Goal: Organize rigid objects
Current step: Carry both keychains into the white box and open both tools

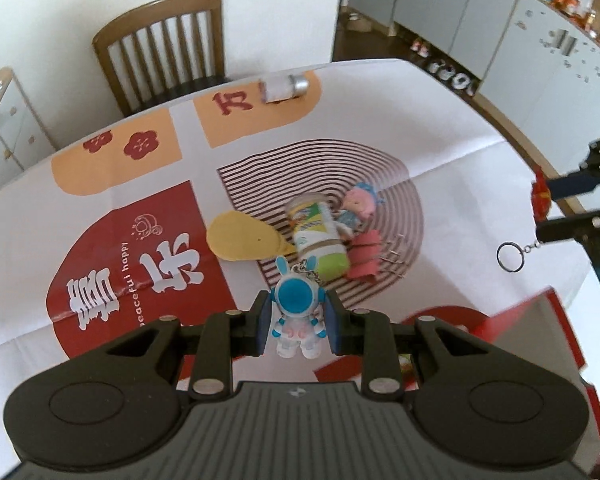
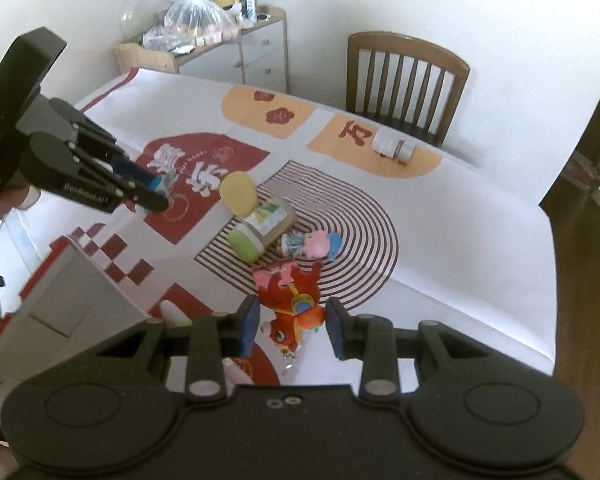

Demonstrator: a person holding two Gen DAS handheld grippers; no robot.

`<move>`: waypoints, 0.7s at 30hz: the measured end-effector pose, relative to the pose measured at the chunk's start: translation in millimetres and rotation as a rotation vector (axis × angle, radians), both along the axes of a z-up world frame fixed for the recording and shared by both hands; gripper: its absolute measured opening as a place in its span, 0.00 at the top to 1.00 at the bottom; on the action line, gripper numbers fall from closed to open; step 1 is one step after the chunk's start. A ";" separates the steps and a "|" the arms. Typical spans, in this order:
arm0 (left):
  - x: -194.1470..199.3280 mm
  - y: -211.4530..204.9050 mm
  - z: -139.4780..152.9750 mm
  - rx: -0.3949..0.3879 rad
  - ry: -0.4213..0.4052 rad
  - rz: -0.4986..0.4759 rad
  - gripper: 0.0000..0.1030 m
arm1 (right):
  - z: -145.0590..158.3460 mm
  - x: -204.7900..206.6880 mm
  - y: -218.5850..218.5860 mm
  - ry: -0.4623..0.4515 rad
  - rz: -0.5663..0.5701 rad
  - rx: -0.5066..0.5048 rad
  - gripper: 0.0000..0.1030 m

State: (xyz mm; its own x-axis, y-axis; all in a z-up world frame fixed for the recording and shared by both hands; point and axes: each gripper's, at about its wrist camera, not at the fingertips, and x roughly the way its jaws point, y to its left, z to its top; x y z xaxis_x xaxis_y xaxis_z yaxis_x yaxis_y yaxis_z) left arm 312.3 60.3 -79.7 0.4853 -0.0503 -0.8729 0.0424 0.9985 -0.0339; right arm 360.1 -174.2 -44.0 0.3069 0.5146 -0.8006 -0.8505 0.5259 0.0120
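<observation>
A printed paper tablecloth, creased, with red and orange panels and a ring pattern, covers the table. A slatted wooden chair stands behind it. On the rings lies a cylindrical tube with a green cap, touching a flat yellow oval cutout and a small pink-haired doll. The left gripper clamps a glossy blue-and-white astronaut keychain figure between its blue pads, clear of the table. The right gripper clasps a red plush-looking horse charm, whose metal ring dangles.
</observation>
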 end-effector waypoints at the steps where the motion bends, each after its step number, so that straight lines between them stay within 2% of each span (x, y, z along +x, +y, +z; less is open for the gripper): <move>1: -4.6 -2.6 3.3 -0.003 -0.003 -0.010 0.74 | 4.6 -4.4 -1.4 -0.003 -0.006 0.002 0.67; 12: -61.4 -32.7 34.9 0.003 -0.018 -0.128 0.73 | 35.5 -60.6 -3.0 -0.039 -0.037 0.008 0.67; 21: -99.6 -54.0 34.6 -0.004 -0.002 -0.210 0.73 | 26.3 -100.0 10.0 -0.029 -0.019 -0.018 0.67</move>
